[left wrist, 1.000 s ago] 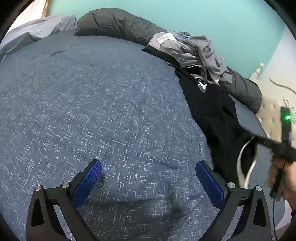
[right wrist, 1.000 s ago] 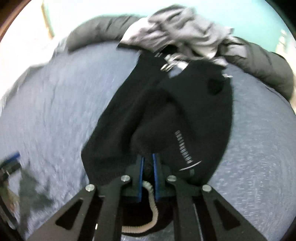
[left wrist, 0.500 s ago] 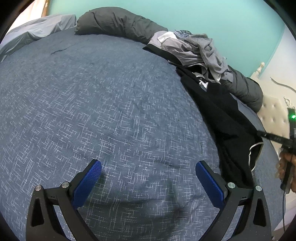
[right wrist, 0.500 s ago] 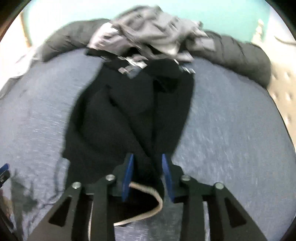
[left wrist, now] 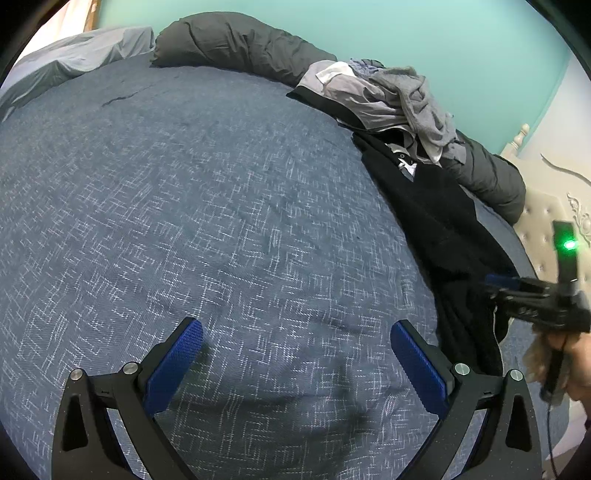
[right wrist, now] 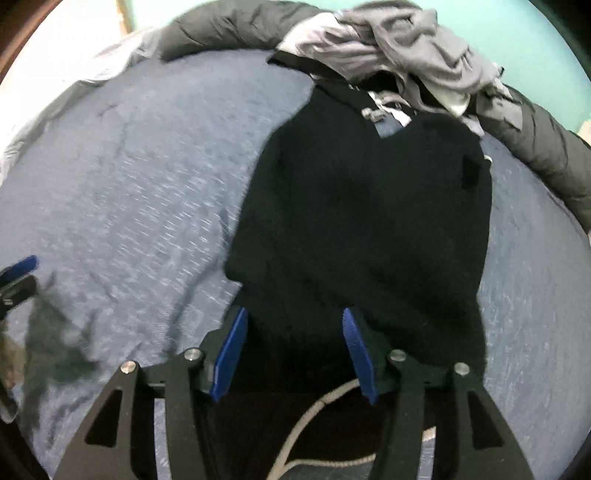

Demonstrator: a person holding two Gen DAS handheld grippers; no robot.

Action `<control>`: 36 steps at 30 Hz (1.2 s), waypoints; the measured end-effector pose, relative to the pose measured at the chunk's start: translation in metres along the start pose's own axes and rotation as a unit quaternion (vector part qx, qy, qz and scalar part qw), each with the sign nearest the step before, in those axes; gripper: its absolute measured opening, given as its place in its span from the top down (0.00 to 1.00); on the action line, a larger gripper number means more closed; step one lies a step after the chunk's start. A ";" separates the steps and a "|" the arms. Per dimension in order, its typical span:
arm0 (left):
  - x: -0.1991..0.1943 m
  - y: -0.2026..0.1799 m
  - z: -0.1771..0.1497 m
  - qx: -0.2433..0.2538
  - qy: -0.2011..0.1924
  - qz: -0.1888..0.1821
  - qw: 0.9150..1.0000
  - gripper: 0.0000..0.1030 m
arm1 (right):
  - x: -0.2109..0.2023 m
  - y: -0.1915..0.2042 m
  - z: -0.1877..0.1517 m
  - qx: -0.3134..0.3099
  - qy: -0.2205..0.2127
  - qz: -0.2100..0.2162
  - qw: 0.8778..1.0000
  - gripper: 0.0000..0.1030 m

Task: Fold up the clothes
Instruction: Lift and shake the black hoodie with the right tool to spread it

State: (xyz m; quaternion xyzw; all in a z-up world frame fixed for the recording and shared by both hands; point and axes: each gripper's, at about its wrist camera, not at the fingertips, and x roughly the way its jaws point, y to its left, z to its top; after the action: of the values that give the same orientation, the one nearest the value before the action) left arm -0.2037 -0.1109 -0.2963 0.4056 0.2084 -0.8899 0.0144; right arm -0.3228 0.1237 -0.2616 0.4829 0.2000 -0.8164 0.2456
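— What is that black garment [right wrist: 362, 221] like, from where you stand?

— Dark and matt, a soft fuzzy knit by the look of it, lying spread on the bed [left wrist: 184, 206] towards its right side. Its far end reaches up under the heap of clothes [right wrist: 399, 48]; its near end runs under the right gripper [right wrist: 293, 354]. A pale cord [right wrist: 314, 410] curls out at the near hem (a drawstring, I'd say, though I can't be sure).

— Is it being held?

— No. The right gripper's fingers [right wrist: 231, 354] are opening, blue pads on either side of the cloth and not pressing on it. The picture is a little smeared there.

— And the other one?

— The left gripper [left wrist: 295, 365] hovers over bare bedcover, its fingers [left wrist: 173, 365] wide apart with nothing between them. From that side you can see the person's hand [left wrist: 569, 365] on the right tool, at the edge of the black garment [left wrist: 436, 221].

— How many pieces in all?

— One black garment laid out. The heap [left wrist: 388, 99] holds several grey ones, crumpled and thin, too tangled to count. Two grippers, two fingers each.

— And round about?

— The bedcover is navy with a pale crosshatch weave. A dark grey quilted roll [left wrist: 243, 48] curves along the far edge, against a turquoise wall [left wrist: 443, 33]. A tufted cream headboard [left wrist: 546, 221] stands at the right.
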 end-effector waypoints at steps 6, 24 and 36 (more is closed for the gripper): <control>-0.001 0.000 0.001 0.000 -0.001 0.003 1.000 0.00 | 0.009 -0.001 -0.002 0.001 0.001 -0.011 1.000 0.92; -0.067 -0.028 0.020 -0.002 -0.018 -0.032 0.999 0.00 | -0.221 -0.031 0.056 0.089 -0.196 0.060 0.975 0.96; -0.164 -0.025 0.054 -0.007 -0.071 -0.034 0.997 0.00 | -0.335 -0.024 0.089 0.099 -0.227 0.048 0.968 1.00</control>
State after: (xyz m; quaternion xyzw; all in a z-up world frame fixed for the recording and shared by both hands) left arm -0.1371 -0.1317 -0.1364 0.3341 0.2268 -0.9148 0.0015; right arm -0.2601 0.1622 0.0782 0.3164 0.0334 -0.9074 0.2745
